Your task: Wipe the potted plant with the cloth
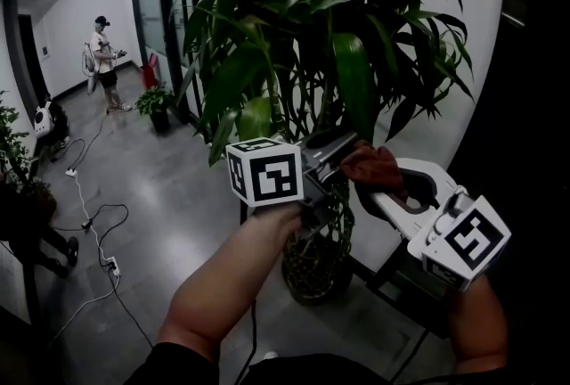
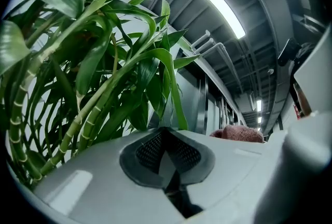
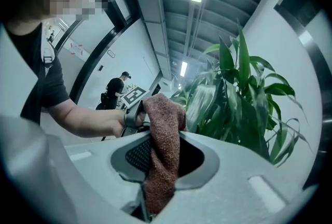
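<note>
Head view, left arm: I see the bare left forearm (image 1: 223, 285) rising from the lower edge. The left gripper (image 1: 346, 143) points up and to the right, into the foliage.
Left gripper view, jaws: I read the jaws as pressed together. One long leaf (image 2: 174, 88) curves down to just behind the tips. I cannot tell whether it is pinched.
Potted plant: The potted plant (image 1: 294, 36) stands directly ahead of both grippers. Its pot (image 1: 312, 272) sits low, under the left gripper's marker cube.
Cloth: The reddish-brown cloth (image 1: 376, 165) is bunched just right of the left gripper's tip, among the lower leaves.
Head view, right arm: The right forearm (image 1: 476, 330) comes up from the lower right corner. The right gripper (image 1: 361, 183) points left, toward the left gripper's tip.
Right gripper view, jaws: I read the jaws as clamped on the cloth. It runs up between the pads and stands above the tips. The plant's leaves are to its right, and the left hand (image 3: 104, 122) is just behind it.
</note>
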The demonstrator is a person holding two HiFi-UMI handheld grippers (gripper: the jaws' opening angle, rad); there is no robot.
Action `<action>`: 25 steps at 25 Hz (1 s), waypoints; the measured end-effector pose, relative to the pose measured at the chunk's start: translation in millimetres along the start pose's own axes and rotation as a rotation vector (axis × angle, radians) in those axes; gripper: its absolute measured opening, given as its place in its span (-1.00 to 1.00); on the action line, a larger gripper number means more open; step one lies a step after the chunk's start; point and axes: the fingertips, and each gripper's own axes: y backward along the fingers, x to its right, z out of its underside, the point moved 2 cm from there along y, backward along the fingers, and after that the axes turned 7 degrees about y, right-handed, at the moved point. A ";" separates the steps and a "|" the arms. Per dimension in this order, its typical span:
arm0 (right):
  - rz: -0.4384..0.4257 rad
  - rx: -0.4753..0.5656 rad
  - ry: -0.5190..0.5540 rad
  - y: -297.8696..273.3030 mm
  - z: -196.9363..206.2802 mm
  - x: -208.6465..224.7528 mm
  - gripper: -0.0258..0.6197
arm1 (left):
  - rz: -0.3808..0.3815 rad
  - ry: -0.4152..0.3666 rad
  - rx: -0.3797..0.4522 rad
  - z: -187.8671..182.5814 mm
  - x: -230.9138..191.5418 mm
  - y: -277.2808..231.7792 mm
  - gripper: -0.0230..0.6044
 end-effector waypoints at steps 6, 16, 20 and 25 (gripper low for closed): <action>-0.002 -0.015 -0.021 11.0 7.9 -13.5 -0.68 | 0.011 0.004 -0.002 4.9 4.1 3.1 -0.90; 0.020 0.008 -0.104 12.5 18.2 -38.3 -0.68 | 0.038 0.059 -0.037 43.8 5.1 32.4 -0.90; 0.030 0.013 -0.127 3.7 17.3 -43.7 -0.68 | 0.041 0.075 -0.043 52.6 4.0 54.0 -0.90; 0.061 0.016 -0.158 -7.5 13.2 -50.8 -0.68 | 0.031 0.060 -0.070 59.2 5.8 81.5 -0.90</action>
